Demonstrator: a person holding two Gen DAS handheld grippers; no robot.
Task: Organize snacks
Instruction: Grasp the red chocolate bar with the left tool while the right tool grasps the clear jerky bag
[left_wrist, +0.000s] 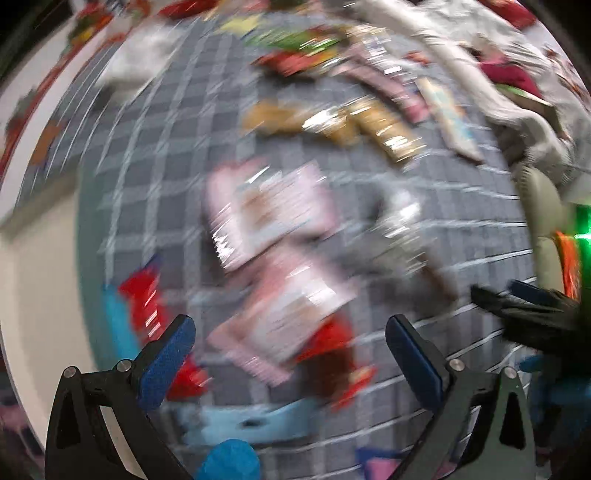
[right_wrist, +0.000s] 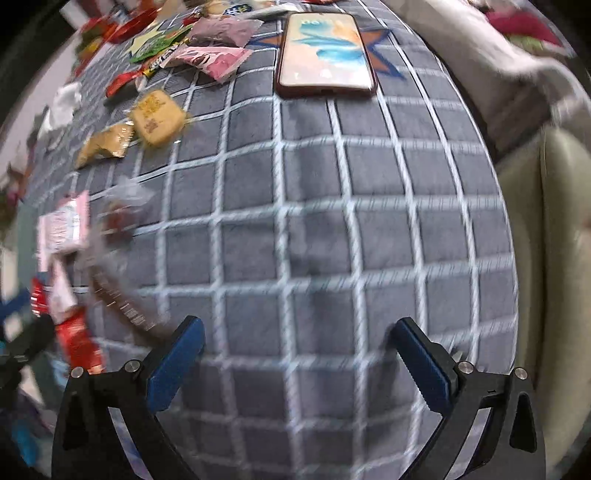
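Snack packets lie scattered on a grey cloth with a white grid. The left wrist view is heavily blurred. My left gripper is open and empty above two pink packets and red wrappers. My right gripper is open and empty over bare cloth. In the right wrist view a yellow biscuit packet and a golden packet lie at the far left. Pink packets and a green packet lie further back. A pink packet sits at the left edge.
A phone in a red case lies face up at the far end of the cloth. A cream cushioned seat is at the right. A crumpled white wrapper lies at the far left. Light cloth and red items are at the back right.
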